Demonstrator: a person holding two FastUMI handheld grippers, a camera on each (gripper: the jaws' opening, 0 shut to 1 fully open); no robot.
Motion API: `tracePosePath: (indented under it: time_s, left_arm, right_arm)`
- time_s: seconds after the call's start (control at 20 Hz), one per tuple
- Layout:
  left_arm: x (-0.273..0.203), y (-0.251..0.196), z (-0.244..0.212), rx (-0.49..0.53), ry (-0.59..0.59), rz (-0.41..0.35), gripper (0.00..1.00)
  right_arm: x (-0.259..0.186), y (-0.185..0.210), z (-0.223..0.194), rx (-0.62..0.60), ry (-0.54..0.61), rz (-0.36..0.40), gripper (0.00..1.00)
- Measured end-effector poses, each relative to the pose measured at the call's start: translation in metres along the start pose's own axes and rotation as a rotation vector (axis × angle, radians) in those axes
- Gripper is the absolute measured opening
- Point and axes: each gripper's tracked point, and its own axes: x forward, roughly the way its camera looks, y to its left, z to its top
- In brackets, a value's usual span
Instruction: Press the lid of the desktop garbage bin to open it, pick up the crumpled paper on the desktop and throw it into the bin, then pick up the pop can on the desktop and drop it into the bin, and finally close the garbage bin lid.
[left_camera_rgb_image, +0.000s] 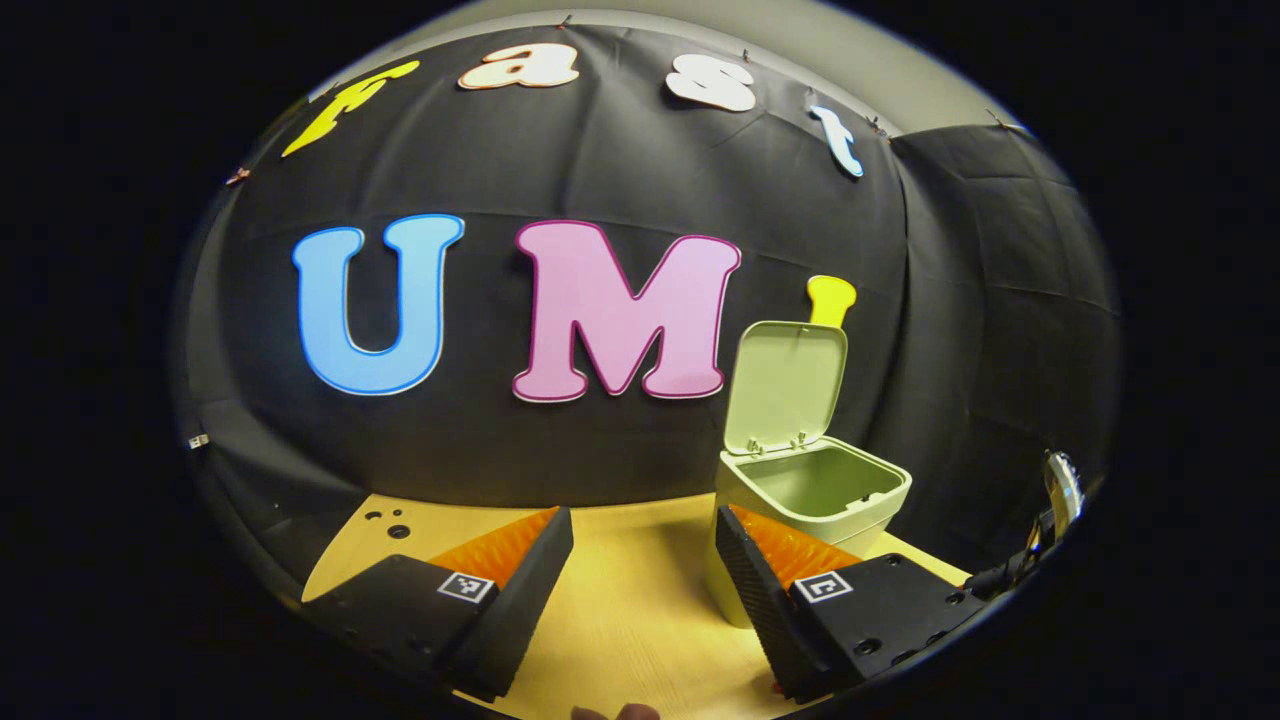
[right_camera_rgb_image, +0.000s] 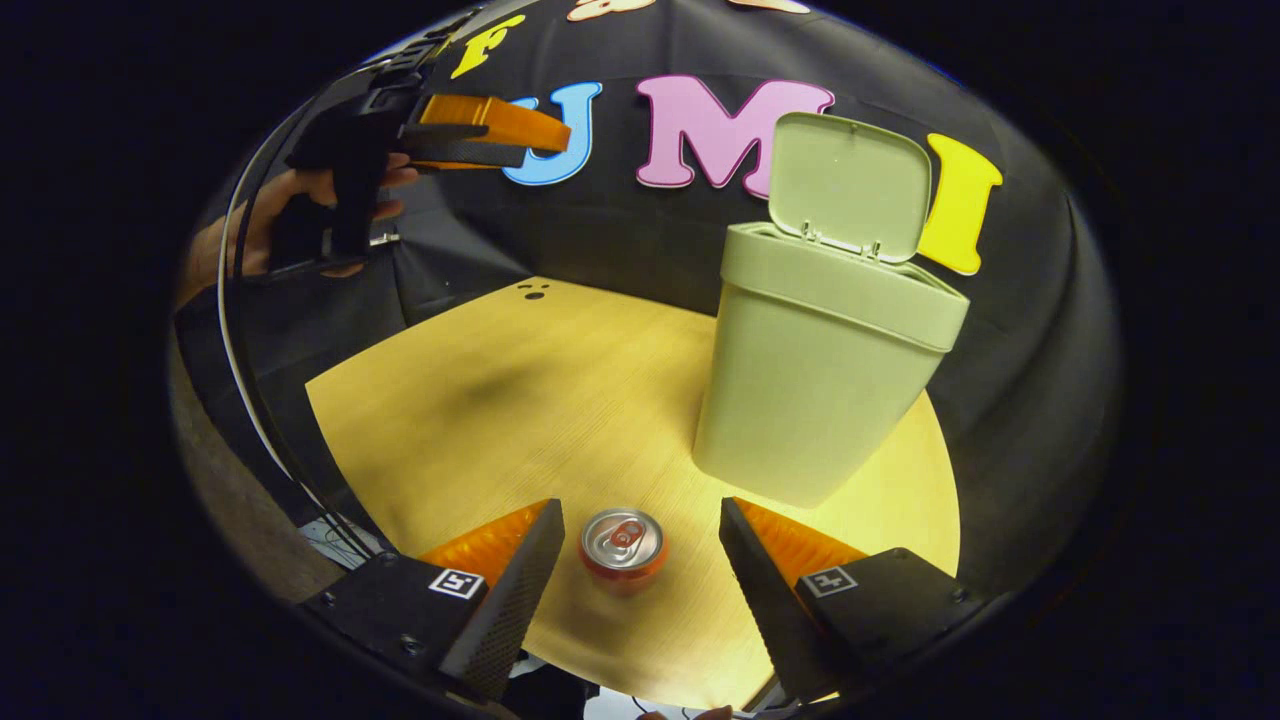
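Wooden desktop (right_camera_rgb_image: 520, 390): open-lidded bin (right_camera_rgb_image: 820, 380) beside upright can (right_camera_rgb_image: 622, 545), between right gripper (right_camera_rgb_image: 640, 570)'s wide-spread fingers.

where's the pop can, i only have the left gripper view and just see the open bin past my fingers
Observer: The pop can stands upright on the desktop, between the open fingers of the right hand-held gripper, not yet gripped.
Operator: is it close to the bin
Observer: Yes, the bin stands just beyond the can and a little to its right in the right gripper view, apart from it.
Operator: any crumpled paper left on the desk
Observer: None on the part of the desktop that the right gripper view shows.
Operator: where's my gripper in that view
Observer: The left hand-held gripper is raised above the desktop's far left, held in a hand.
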Motion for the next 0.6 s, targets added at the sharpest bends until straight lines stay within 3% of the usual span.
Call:
tracePosePath:
  time_s: [0.6]
  left_arm:
    - [-0.035, 0.031, -0.014, -0.026, 0.031, 0.093, 0.93]
  right_arm:
    - [0.045, 0.007, -0.045, -0.014, 0.140, 0.044, 0.99]
